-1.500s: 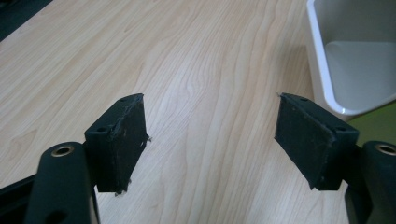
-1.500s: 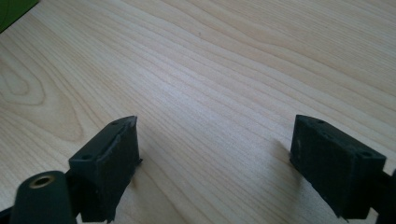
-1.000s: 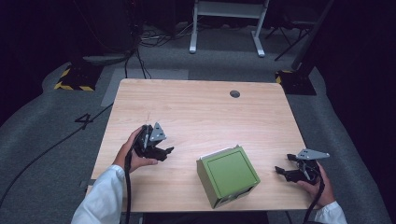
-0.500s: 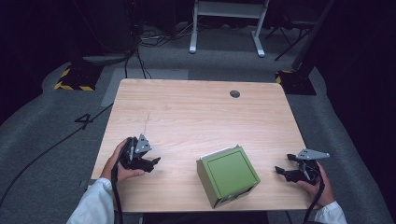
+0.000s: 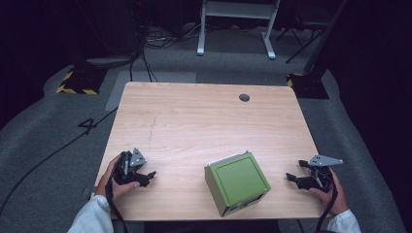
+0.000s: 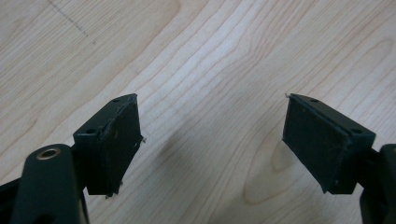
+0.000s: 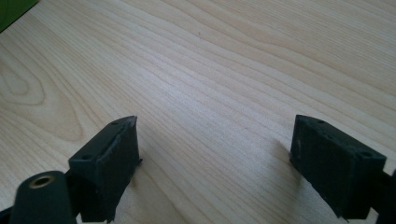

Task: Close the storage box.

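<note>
- High view: a green box (image 5: 237,183) sits near the counter's (image 5: 204,121) front edge, between the left gripper (image 5: 145,176) and right gripper (image 5: 294,178), touching neither. The box's front side is hard to make out.
- Left gripper view: the left gripper (image 6: 210,140) is spread wide over bare wood, holding nothing.
- Right gripper view: the right gripper (image 7: 215,158) is wide and empty; the green box (image 7: 14,9) is cut off at the corner.
</note>
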`<action>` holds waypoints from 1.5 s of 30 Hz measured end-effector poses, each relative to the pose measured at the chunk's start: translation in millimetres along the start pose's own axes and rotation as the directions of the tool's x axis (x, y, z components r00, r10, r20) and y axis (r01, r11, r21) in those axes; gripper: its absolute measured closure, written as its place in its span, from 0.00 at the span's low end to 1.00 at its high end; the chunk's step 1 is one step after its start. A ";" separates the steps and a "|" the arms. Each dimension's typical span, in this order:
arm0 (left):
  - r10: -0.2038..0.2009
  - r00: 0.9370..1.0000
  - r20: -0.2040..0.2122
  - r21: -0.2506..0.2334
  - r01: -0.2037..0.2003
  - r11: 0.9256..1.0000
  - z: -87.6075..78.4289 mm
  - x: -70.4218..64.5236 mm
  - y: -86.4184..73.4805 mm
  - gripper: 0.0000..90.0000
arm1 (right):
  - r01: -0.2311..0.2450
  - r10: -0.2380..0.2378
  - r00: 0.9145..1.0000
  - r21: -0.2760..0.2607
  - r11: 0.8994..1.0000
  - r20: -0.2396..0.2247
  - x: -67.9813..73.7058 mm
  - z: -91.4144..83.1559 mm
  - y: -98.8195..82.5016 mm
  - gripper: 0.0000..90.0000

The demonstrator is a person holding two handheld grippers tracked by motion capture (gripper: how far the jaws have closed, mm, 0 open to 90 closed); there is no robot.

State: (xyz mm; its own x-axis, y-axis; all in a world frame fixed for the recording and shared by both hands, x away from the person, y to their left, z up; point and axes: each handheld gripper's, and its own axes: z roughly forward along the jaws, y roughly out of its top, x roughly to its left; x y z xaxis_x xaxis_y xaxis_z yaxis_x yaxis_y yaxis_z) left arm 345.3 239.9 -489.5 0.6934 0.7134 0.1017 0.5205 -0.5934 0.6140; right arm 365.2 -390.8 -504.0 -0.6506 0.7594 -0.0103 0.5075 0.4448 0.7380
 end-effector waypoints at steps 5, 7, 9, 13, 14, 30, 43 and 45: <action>-0.036 0.999 0.005 -0.061 0.036 0.998 -1.1 4.4 -15.9 0.21 | 0.000 0.000 1.000 0.000 1.000 0.000 0.0 0.0 0.0 0.17; -0.055 0.998 0.017 -0.080 0.056 0.995 -1.8 5.9 -21.0 0.21 | 0.000 0.000 1.000 0.000 1.000 0.000 0.0 0.0 0.0 0.17; -0.083 0.995 0.061 -0.099 0.089 0.991 -1.5 9.0 -27.2 0.21 | 0.000 0.000 1.000 0.000 1.000 0.000 0.0 0.0 0.0 0.17; -0.098 0.993 0.059 -0.102 0.104 0.989 -3.0 9.4 -30.1 0.21 | 0.000 0.000 1.000 0.000 1.000 0.000 0.0 0.0 0.0 0.17; -0.101 0.993 0.057 -0.100 0.106 0.989 -3.0 9.4 -29.9 0.21 | 0.000 0.000 1.000 0.000 1.000 0.000 0.0 0.0 0.0 0.17; -0.109 0.993 0.054 -0.097 0.113 0.989 -2.8 9.0 -29.8 0.20 | 0.005 -0.005 1.000 -0.002 1.000 0.005 0.6 -0.2 -0.2 0.17; -0.109 0.993 0.054 -0.098 0.114 0.989 -2.8 9.0 -29.8 0.20 | 0.003 -0.003 1.000 -0.001 1.000 0.001 0.2 -0.1 -0.1 0.17; -0.106 0.993 0.053 -0.099 0.111 0.989 -2.9 9.1 -30.0 0.20 | 0.004 -0.004 1.000 -0.001 1.000 0.002 0.3 -0.1 -0.2 0.17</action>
State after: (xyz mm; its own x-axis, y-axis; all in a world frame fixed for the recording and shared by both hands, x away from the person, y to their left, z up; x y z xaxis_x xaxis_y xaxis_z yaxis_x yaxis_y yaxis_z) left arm 334.6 265.2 -504.7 0.6594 0.7518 -0.0057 0.5426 -0.4707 0.6957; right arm 364.9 -390.7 -504.0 -0.6514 0.7586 -0.0153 0.5038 0.4474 0.7389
